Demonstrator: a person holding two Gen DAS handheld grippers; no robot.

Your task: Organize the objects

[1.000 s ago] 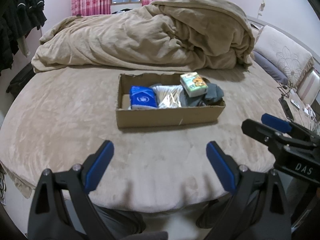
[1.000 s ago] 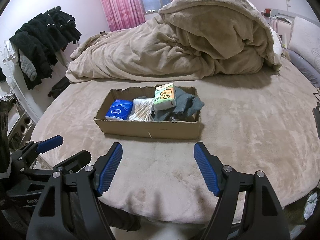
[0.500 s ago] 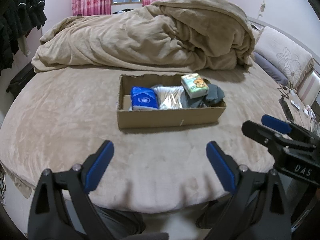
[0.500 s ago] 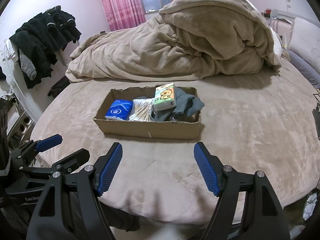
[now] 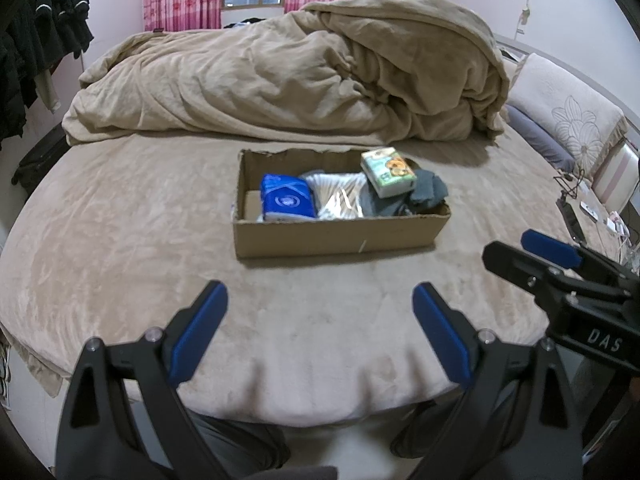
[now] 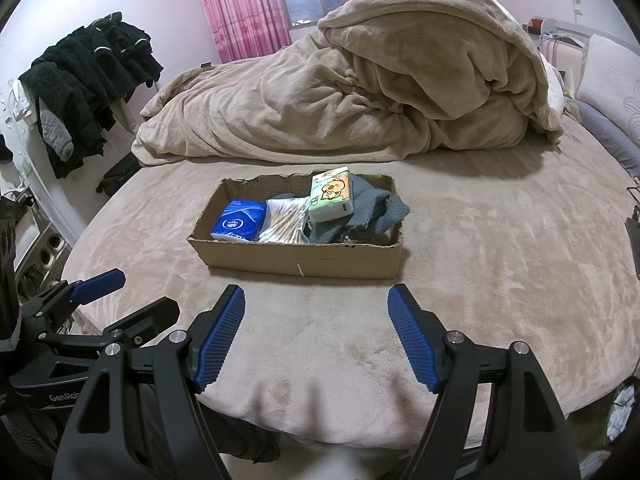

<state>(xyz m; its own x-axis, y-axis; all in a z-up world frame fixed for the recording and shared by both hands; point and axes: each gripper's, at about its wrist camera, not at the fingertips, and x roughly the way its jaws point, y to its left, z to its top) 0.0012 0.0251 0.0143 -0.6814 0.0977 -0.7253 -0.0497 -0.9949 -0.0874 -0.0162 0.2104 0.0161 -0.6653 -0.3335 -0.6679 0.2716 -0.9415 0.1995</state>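
Both my grippers hang at the near edge of the bed, well short of the box. Left gripper: jaws spread wide, nothing between them. Right gripper: jaws likewise apart and empty.

The box sits mid-bed, in front of the heaped duvet. Inside the box, at its left end, lies a blue pack; right of it a bag of swabs; at the right end a grey cloth spills over the box wall. A green pack rests tilted on the cloth, propped by it rather than lying flat.

Judgement: the items are gathered in the box, so the sorting looks finished or nearly so. The green pack could slide.
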